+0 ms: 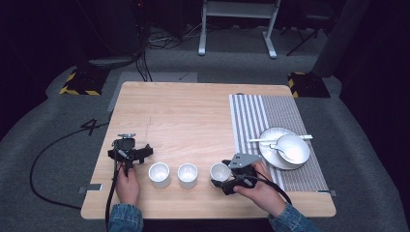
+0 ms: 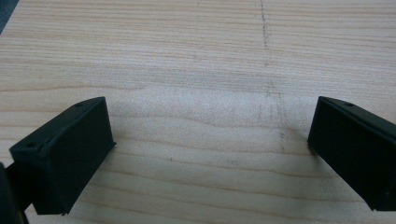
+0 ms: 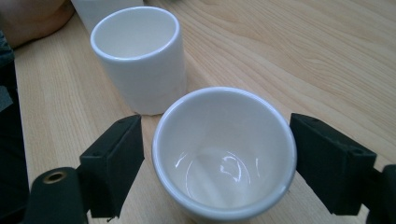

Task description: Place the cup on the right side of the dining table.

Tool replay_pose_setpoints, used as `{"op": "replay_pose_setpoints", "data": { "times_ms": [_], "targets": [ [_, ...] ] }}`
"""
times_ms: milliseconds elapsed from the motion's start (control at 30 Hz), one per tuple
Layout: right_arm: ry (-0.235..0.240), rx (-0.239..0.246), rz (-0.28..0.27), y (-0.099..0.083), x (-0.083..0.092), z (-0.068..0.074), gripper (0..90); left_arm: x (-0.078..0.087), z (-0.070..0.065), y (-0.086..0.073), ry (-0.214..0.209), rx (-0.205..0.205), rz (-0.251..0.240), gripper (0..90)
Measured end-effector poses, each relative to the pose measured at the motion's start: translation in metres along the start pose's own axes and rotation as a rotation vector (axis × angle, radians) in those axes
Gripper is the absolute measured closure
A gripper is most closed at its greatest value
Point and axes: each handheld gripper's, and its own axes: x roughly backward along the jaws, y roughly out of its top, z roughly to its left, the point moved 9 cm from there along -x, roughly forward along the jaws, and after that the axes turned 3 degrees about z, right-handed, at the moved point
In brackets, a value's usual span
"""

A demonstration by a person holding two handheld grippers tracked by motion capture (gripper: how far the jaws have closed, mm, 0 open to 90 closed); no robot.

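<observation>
The white cup [image 3: 224, 154] stands upright on the tabletop [image 1: 193, 111], right between the jaws of my right gripper [image 3: 219, 158], at the right end of a row of three along the near edge. In the right gripper view its rim sits between my two black pads: the left pad [image 3: 114, 163] is a small gap off the wall, and the right pad [image 3: 327, 158] looks just at the rim or barely off it (I can't tell whether it touches). So my right jaws are roughly half open, straddling the cup without clamping it, and I have hold of nothing there.

The cup's axis runs straight up, mouth open to the camera and empty inside. It lies dead ahead of the right jaws and slightly below them, so my judgement is that the coming move is a squeeze across the cup's width rather than any more reaching.

Next along the row is the middle cup [image 3: 137, 56], near but not touching; the far-left cup [image 1: 159, 174] follows it. My left gripper [image 2: 210, 135] hovers over bare wood beyond that end of the row, jaws wide open and empty. It is well apart from the cup, so the right hand is plainly the nearer one.

Off to the right, a striped placemat [image 1: 251, 116] carries a plate [image 1: 267, 151] with a bowl [image 1: 293, 148] and a spoon [image 1: 278, 139] on it.
</observation>
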Motion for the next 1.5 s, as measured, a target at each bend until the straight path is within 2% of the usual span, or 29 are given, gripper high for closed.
{"op": "replay_pose_setpoints", "data": {
  "times_ms": [167, 267, 400, 467, 733, 1267, 1333, 1500],
  "targets": [
    [0.001, -0.009, 0.010, -0.001, -0.011, 0.000, 20.5, 0.000, 0.000, 0.000, 0.000, 0.001, -0.001, 0.3],
    [-0.013, -0.003, 0.024, -0.005, -0.017, -0.002, 26.3, 0.000, 0.000, 0.000, 0.000, 0.001, -0.001, 0.3],
    [-0.011, -0.006, 0.032, -0.007, -0.019, -0.003, 26.4, 0.000, 0.000, 0.000, 0.000, 0.000, 0.000, 0.3],
    [-0.029, 0.021, 0.038, -0.009, -0.021, -0.003, 27.0, 0.000, 0.000, 0.000, 0.000, 0.000, 0.000, 0.3],
    [-0.035, 0.014, 0.009, -0.009, -0.021, -0.003, 27.2, 0.000, 0.000, 0.000, 0.000, -0.001, 0.000, 0.3],
    [-0.028, 0.011, 0.049, -0.008, -0.020, -0.002, 27.2, 0.000, 0.000, 0.000, 0.000, 0.001, -0.001, 0.3],
    [0.000, -0.031, 0.050, -0.007, -0.016, 0.000, 27.3, 0.000, 0.000, 0.000, 0.000, 0.002, -0.001, 0.3],
    [-0.019, -0.008, 0.039, 0.001, -0.007, -0.001, 27.3, 0.000, 0.000, 0.000, 0.000, 0.000, 0.000, 0.3]
  ]
}}
